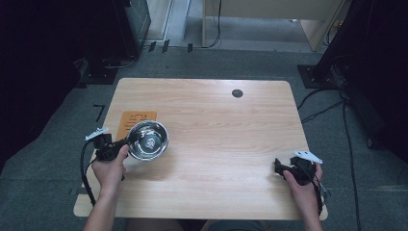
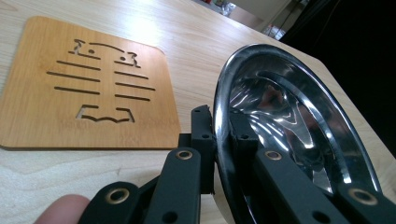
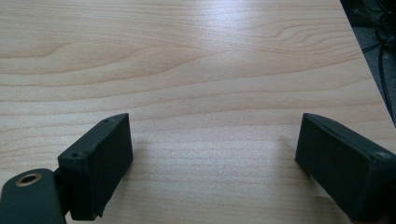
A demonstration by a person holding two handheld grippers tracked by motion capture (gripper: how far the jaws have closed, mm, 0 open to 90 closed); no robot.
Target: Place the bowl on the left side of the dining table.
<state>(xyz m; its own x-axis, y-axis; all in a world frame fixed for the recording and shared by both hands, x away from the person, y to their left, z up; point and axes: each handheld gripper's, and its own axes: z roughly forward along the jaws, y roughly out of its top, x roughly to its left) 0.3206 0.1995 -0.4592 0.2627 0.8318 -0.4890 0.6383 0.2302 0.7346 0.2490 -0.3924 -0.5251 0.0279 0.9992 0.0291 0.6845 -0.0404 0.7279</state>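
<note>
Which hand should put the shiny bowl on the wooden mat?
Left. The left gripper already pinches the steel bowl by its rim, right beside the wooden trivet. The right gripper is open, far across the table.

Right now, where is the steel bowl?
In the high view the steel bowl is at the table's left side, its rim clamped by the left gripper, partly over the wooden trivet.

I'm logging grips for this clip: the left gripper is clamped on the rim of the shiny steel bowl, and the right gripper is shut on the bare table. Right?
Not quite. The left gripper does clamp the shiny steel bowl by its rim, but the right gripper is open: the right gripper view shows its jaws standing wide apart over the light wooden table.
</note>
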